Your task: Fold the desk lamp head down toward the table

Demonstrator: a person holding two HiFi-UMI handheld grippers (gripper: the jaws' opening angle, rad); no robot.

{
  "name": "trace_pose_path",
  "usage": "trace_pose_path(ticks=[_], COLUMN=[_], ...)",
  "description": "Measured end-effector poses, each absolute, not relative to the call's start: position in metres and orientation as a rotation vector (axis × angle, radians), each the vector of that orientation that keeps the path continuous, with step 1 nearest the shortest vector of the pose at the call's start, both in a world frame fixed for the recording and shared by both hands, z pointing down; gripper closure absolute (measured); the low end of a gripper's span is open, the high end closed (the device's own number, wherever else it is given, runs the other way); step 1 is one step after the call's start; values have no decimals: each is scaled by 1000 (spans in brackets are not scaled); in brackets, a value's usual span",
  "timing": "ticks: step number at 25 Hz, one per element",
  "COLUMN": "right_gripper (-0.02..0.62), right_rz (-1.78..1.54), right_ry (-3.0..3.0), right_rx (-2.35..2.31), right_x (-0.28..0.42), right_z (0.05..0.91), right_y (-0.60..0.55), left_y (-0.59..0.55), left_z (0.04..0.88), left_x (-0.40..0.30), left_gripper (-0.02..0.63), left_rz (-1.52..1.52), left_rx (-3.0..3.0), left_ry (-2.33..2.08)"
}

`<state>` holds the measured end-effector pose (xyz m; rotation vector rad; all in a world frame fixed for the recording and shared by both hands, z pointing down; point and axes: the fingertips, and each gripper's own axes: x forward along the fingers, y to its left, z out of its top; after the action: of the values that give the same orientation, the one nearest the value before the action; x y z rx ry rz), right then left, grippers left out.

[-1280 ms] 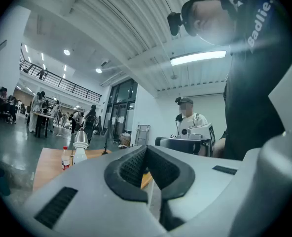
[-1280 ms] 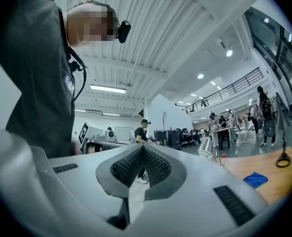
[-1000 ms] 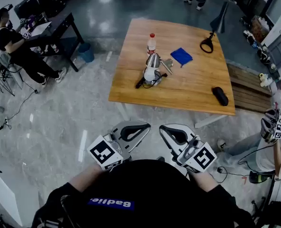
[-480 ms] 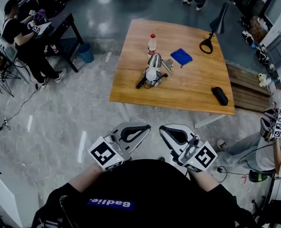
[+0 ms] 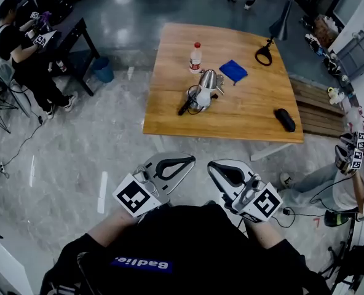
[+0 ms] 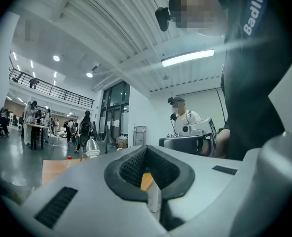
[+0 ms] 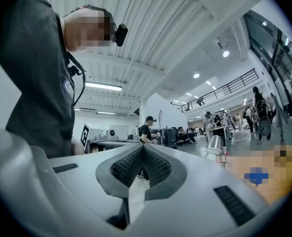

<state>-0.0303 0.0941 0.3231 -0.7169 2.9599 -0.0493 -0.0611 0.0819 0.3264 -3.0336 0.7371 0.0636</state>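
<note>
The silver desk lamp stands near the middle of the wooden table, its head raised over a round base with a black cord. It also shows small in the left gripper view and in the right gripper view. My left gripper and right gripper are held side by side close to my chest, over the floor and well short of the table. Both are shut with nothing between the jaws.
On the table are a water bottle, a blue cloth, a black case and a black lamp at the far edge. A person sits at a dark desk on the left. Another person is on the right.
The view has shifted a little toward the table, and the lamp sits slightly further right in it. Both grippers keep their place before my chest and stay shut.
</note>
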Motion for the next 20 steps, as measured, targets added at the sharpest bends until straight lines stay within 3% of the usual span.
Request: trace_pose_path(ticks=[20], right_gripper=[591], right_rz=[-190], right_ry=[2971], right_rx=[-492], right_x=[28], right_z=[347], right_y=[-61], left_y=[-93], left_z=[321], left_x=[-40], left_gripper=[598], left_rz=[-51], left_rx=[-2848], left_ry=[1018])
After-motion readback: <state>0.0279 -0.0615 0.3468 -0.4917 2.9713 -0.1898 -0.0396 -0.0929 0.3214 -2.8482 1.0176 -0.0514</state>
